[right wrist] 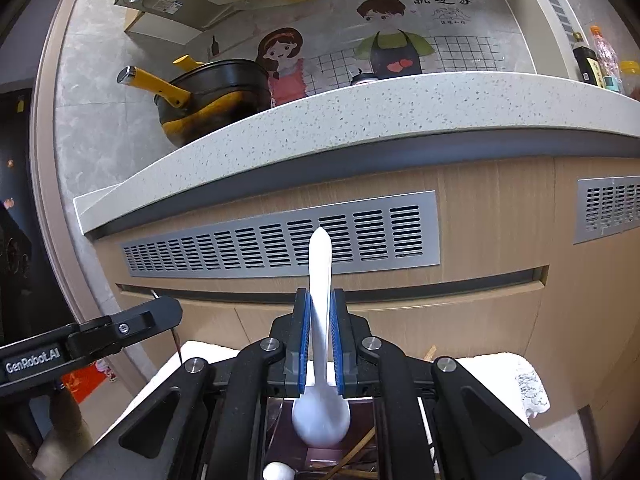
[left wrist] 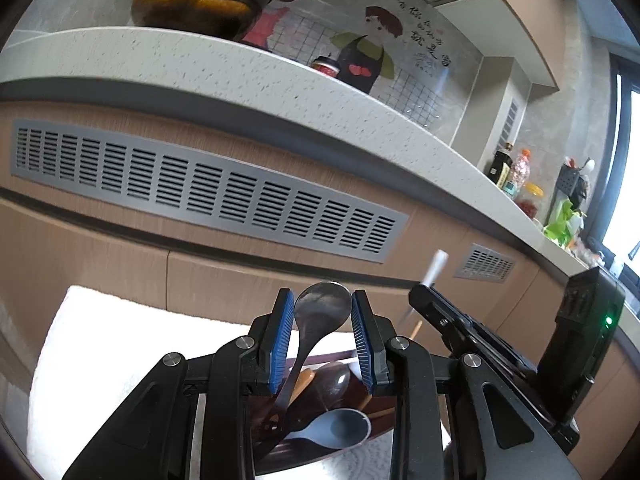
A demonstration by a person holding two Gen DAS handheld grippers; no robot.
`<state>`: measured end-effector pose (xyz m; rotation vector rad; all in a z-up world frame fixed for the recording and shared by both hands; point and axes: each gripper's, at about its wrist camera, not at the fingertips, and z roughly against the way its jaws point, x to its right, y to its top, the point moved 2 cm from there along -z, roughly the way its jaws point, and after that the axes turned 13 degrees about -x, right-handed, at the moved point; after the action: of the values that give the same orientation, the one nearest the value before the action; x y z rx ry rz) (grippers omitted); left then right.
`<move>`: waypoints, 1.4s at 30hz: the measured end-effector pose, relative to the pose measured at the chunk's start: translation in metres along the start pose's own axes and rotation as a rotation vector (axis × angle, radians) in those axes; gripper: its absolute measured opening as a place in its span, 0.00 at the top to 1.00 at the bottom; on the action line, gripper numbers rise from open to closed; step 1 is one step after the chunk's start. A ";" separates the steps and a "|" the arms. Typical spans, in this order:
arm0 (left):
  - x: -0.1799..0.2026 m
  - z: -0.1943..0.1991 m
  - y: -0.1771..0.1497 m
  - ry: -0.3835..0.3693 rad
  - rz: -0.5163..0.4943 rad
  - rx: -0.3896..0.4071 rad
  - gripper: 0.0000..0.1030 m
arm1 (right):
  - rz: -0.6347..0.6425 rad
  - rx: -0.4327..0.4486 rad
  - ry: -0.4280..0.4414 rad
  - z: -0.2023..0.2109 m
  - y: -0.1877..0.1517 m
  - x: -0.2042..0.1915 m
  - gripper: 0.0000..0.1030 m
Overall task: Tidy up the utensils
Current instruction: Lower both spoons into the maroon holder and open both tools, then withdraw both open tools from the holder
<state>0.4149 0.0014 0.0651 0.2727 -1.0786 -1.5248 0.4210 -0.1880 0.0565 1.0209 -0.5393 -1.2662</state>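
Each hand carried a spoon above the dark tray (left wrist: 384, 428). The left gripper (left wrist: 323, 338) squeezed a dark metal spoon (left wrist: 322, 308). The right gripper (right wrist: 320, 340) pinched a white spoon (right wrist: 320, 312). Next, each probably needed its own slot.

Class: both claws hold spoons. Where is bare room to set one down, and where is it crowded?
Free: the white cloth left of the brown tray, below the cabinet front. Crowded: the tray, holding a grey spoon, brown spoon and chopsticks.
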 end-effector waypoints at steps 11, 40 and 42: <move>-0.012 0.011 -0.026 0.041 0.055 -0.059 0.48 | -0.005 -0.070 -0.035 0.024 -0.026 0.009 0.75; 0.064 0.144 -0.232 0.473 -0.109 -0.093 0.00 | -0.048 -0.305 -0.286 0.188 -0.183 -0.026 0.09; 0.066 0.147 -0.234 0.468 -0.106 -0.096 0.00 | -0.039 -0.303 -0.294 0.193 -0.185 -0.028 0.09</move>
<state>0.1393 -0.0146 -0.0025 0.5945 -0.6268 -1.5021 0.1606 -0.2188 -0.0032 0.5991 -0.5322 -1.4917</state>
